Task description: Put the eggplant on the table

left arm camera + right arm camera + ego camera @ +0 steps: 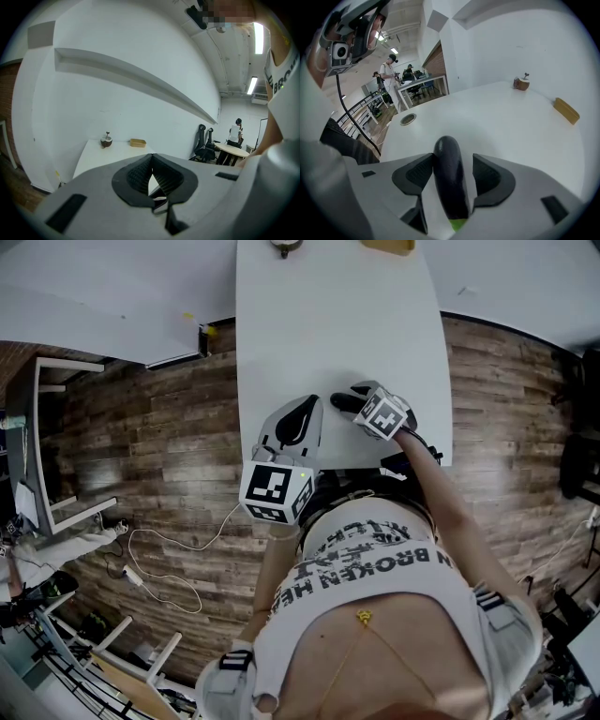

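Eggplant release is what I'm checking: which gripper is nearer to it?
Right. The eggplant lies between the fingers of the right gripper, which stand apart. The left gripper sits off to its left, fingers together and empty.

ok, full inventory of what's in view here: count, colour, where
table: 1, white, in front of the person
eggplant: 1, dark purple with a green stem end, looks to lie on the table's near end, between the right tongs' jaws
bowl-like thing: 1, brown, table's far end
tray: 1, yellow, table's far end, apart from the bowl-like thing
cable port: 1, grey, round, set in the tabletop
floor: brown wood planks, around the table
office chairs: 2, black, far background
left tongs: 1, grey, shut, empty, over the table's near end
right tongs: 1, grey, open, one pad against the eggplant, the other clear of it
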{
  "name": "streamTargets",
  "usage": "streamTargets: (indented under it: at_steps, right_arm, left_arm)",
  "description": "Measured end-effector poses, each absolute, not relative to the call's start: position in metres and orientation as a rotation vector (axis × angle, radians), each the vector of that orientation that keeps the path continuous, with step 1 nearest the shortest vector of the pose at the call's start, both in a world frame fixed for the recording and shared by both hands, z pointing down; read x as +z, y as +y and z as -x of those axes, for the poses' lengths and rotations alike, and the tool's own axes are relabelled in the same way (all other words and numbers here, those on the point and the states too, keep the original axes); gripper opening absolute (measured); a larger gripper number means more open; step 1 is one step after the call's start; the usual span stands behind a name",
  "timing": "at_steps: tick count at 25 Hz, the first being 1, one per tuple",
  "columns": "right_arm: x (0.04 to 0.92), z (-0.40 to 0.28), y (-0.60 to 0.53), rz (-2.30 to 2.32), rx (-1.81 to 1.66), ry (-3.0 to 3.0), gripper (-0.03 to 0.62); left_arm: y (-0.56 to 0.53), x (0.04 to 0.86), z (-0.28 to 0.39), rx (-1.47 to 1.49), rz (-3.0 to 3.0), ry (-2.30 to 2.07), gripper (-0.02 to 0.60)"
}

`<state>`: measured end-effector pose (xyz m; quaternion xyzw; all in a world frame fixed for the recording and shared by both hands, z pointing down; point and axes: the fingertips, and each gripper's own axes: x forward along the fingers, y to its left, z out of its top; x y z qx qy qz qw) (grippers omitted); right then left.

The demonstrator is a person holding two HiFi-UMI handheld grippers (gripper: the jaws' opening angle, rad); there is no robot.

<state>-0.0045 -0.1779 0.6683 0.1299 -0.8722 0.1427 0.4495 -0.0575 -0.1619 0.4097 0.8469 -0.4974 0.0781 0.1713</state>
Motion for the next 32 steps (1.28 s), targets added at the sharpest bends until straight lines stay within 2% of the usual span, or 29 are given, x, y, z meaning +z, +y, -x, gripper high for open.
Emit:
streamTargets:
  at_steps: [32]
  right_arm:
    - [0.653, 0.005, -0.165, -0.253, 0.335, -2.181, 0.261]
  left_arm:
    - [-0.157, 0.41, 0.054, 0.223, -2.404, -1.422, 0.006]
